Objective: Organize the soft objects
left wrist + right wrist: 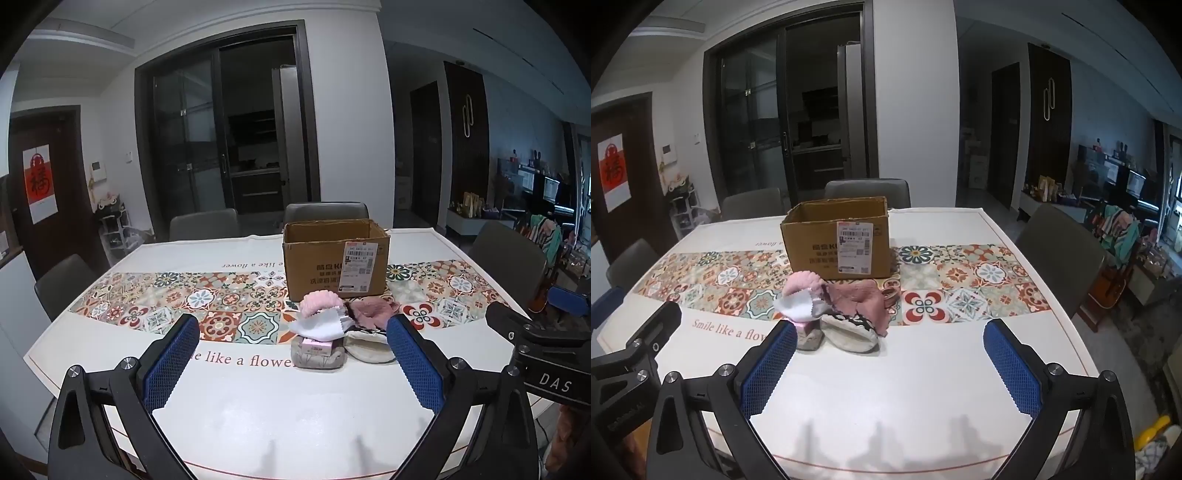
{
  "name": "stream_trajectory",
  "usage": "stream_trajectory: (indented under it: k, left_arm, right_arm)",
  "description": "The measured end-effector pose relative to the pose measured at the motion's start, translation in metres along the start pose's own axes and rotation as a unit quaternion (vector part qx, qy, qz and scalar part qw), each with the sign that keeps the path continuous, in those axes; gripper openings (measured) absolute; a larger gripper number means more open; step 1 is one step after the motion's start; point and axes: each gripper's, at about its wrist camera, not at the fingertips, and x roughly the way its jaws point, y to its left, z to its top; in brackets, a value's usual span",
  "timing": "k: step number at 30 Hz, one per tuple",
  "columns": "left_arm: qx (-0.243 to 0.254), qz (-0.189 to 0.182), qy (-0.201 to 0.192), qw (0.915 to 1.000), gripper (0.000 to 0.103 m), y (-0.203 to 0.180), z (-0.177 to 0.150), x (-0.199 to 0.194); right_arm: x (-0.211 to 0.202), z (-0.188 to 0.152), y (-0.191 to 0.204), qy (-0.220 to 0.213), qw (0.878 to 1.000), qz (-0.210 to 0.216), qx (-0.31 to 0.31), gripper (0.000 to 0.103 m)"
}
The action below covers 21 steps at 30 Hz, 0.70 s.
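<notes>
A white table (258, 424) with a tiled runner carries an open cardboard box (334, 258). Just before it lies the heap of soft objects (332, 332). The left gripper (295, 365) and right gripper (890, 369) hover short of the heap, fingers wide apart, empty.

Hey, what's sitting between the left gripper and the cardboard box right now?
The pile of soft things lies on the table between the open left gripper and the cardboard box, just in front of the box. The left wrist view shows it.

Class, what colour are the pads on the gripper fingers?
Blue, with a diamond-grid texture, on black fingers; the right wrist view shows it best.
</notes>
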Motion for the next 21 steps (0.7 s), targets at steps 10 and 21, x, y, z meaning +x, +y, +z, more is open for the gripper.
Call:
stream_trajectory:
  k: [10, 21]
  left_arm:
    - [0.003, -0.001, 0.004, 1.0000, 0.103, 0.0004, 0.0021, -0.0013]
    - [0.002, -0.003, 0.003, 1.0000, 0.103, -0.0038, 0.0055, -0.0047]
  right_arm:
    - [0.0008, 0.0010, -0.0057, -0.005, 1.000, -0.002, 0.004, 0.102]
    - [-0.0059, 0.0030, -0.0029, -0.007, 1.000, -0.007, 0.003, 0.102]
